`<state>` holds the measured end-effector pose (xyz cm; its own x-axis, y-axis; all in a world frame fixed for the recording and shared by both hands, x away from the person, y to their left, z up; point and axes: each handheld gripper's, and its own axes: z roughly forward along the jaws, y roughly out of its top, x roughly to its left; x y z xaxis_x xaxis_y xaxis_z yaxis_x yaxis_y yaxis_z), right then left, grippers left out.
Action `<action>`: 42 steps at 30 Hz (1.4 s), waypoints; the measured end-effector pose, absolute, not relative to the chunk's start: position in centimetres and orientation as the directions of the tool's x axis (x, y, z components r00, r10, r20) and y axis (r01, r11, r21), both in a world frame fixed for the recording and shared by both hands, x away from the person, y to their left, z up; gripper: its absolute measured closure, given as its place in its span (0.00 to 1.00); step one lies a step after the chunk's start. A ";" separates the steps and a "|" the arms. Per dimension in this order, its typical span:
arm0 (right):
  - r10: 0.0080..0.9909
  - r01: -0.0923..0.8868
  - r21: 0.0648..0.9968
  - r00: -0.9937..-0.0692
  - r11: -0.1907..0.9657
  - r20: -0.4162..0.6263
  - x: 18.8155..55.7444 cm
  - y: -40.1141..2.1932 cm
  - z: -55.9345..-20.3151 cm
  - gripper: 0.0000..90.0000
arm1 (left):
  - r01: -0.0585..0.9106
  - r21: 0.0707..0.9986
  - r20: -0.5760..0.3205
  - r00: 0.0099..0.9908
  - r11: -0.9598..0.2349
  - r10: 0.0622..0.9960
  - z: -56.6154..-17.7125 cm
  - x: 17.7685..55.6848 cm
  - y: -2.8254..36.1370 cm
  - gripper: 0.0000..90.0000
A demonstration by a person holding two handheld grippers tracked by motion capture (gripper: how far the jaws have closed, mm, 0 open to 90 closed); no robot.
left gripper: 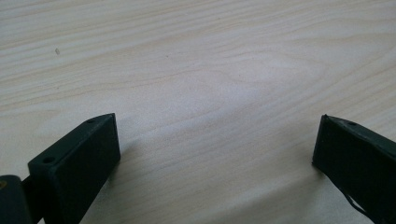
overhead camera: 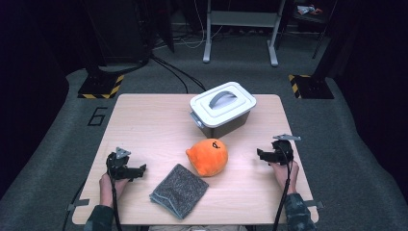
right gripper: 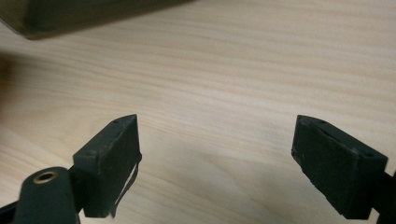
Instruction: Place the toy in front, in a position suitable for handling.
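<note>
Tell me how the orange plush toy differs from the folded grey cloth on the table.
The round orange plush toy is bright orange and bulges up as a rounded lump; the folded grey towel cloth is speckled grey and lies flat in a folded rectangle. The toy sits nearer the lidded white-and-grey plastic box; the cloth lies closer to the person's edge, toward the left gripper. Both are soft, rest on the light wooden table, and neither gripper holds them.
</note>
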<state>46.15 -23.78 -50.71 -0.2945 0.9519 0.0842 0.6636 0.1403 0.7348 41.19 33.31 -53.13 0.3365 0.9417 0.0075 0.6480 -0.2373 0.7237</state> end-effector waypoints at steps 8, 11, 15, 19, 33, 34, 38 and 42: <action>0.957 0.652 0.739 -0.287 0.167 0.037 46.1 -24.3 -52.3 0.16 | 0.679 0.699 0.011 0.305 -0.225 0.952 -52.5 41.9 32.9 0.06; 0.957 0.654 0.735 -0.289 0.178 0.025 46.1 -24.1 -52.6 0.15 | 0.669 0.713 -0.013 0.313 -0.211 0.950 -51.5 42.4 32.7 0.03; 0.956 0.642 0.742 -0.294 0.194 0.004 46.0 -24.0 -52.7 0.15 | 0.634 0.742 -0.019 0.346 -0.219 0.938 -48.9 43.6 31.3 0.02; 0.955 0.639 0.743 -0.296 0.200 -0.002 45.9 -24.0 -52.7 0.15 | 0.609 0.756 -0.007 0.374 -0.240 0.928 -47.4 44.6 30.0 0.01; 0.957 0.641 0.744 -0.289 0.189 0.005 45.9 -24.0 -52.8 0.15 | 0.538 0.761 0.053 0.506 -0.363 0.861 -43.3 49.7 22.2 0.01; 0.958 0.641 0.744 -0.288 0.188 0.006 45.9 -23.9 -52.8 0.15 | 0.533 0.759 0.059 0.515 -0.373 0.855 -43.2 50.0 21.6 0.01; 0.957 0.641 0.744 -0.289 0.189 0.006 46.0 -24.0 -52.8 0.16 | 0.510 0.774 0.042 0.550 -0.375 0.834 -42.7 51.2 18.9 0.01; 0.957 0.641 0.744 -0.289 0.189 0.006 46.0 -24.0 -52.8 0.16 | 0.484 0.789 0.037 0.578 -0.379 0.815 -42.5 51.7 16.9 0.01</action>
